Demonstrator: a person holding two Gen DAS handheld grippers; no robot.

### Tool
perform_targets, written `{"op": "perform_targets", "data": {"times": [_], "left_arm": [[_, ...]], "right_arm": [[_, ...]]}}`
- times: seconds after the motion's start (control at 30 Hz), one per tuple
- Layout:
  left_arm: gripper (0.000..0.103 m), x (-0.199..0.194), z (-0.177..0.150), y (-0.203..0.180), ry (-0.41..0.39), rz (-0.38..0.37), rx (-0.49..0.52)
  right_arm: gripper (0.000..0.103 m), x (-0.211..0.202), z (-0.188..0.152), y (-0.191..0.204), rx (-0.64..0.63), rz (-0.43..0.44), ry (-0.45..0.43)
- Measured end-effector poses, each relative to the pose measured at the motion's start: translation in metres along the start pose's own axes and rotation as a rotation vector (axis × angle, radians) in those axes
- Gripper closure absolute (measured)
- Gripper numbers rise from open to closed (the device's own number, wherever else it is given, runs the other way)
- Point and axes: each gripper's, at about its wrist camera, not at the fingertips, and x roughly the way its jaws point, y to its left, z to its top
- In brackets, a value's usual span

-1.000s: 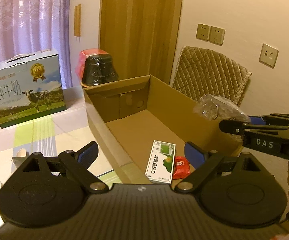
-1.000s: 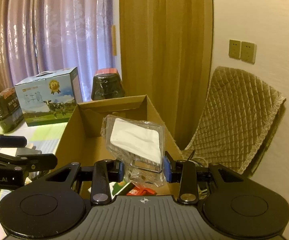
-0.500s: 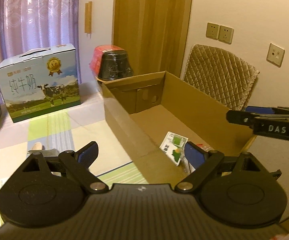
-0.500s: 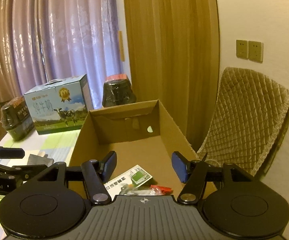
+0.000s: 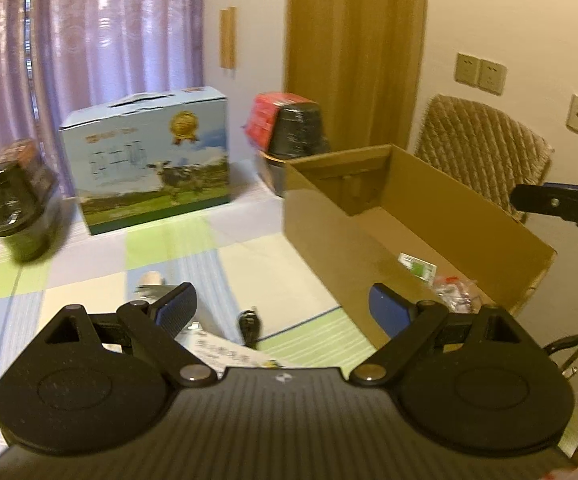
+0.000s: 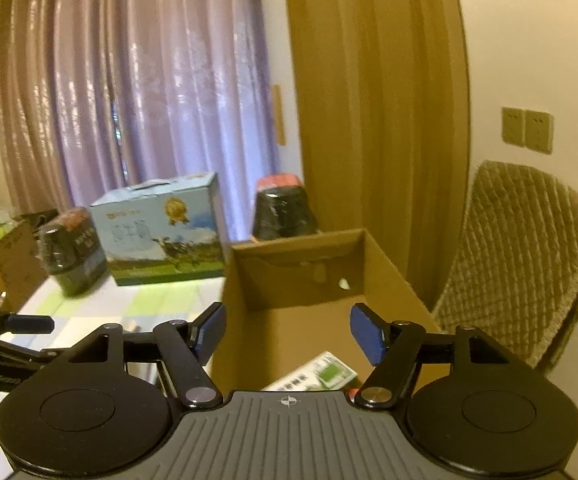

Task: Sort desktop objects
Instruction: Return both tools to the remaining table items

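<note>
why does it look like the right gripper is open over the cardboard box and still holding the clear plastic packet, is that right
Not quite. The right gripper is open over the cardboard box, but holds nothing: the right wrist view shows an empty gap. The clear plastic packet lies inside the box.

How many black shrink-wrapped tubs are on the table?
2. One black shrink-wrapped tub stands at the table's far left beside the blue milk carton; the other sits behind the open cardboard box. More may be hidden.
</note>
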Motion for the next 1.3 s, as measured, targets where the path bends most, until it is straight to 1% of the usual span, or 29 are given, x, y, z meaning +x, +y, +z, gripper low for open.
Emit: {"op": "perform_targets", "data": {"times": [0.2, 0.3, 0.43, 0.53, 0.63, 0.83, 1.03, 1.23, 1.3], "left_arm": [[0.009, -0.016, -0.005, 0.032, -0.012, 0.051, -0.035], [0.008, -0.023, -0.011, 0.051, -0.010, 0.084, -0.054], [0.007, -0.035, -0.020, 0.074, -0.003, 0.128, -0.070], [0.007, -0.042, -0.030, 0.092, 0.010, 0.155, -0.077], [0.007, -0.049, -0.041, 0.106, 0.028, 0.177, -0.075], [0.007, -0.056, -0.057, 0.131, 0.059, 0.199, -0.081], [0.007, -0.050, -0.071, 0.145, 0.084, 0.211, -0.076], [0.007, -0.036, -0.084, 0.153, 0.129, 0.209, -0.074], [0.007, -0.032, -0.085, 0.153, 0.136, 0.203, -0.068]], "right_arm": [[0.029, -0.002, 0.005, 0.030, -0.015, 0.060, -0.013], [0.028, 0.001, 0.007, 0.047, -0.030, 0.101, -0.009], [0.028, 0.008, 0.005, 0.073, -0.083, 0.157, -0.001], [0.028, 0.018, -0.005, 0.093, -0.137, 0.191, 0.023], [0.028, 0.032, -0.018, 0.110, -0.178, 0.221, 0.067], [0.028, 0.061, -0.051, 0.138, -0.295, 0.250, 0.145], [0.028, 0.086, -0.083, 0.146, -0.361, 0.279, 0.218], [0.028, 0.116, -0.096, 0.143, -0.415, 0.294, 0.287], [0.028, 0.126, -0.098, 0.143, -0.424, 0.297, 0.296]]}}
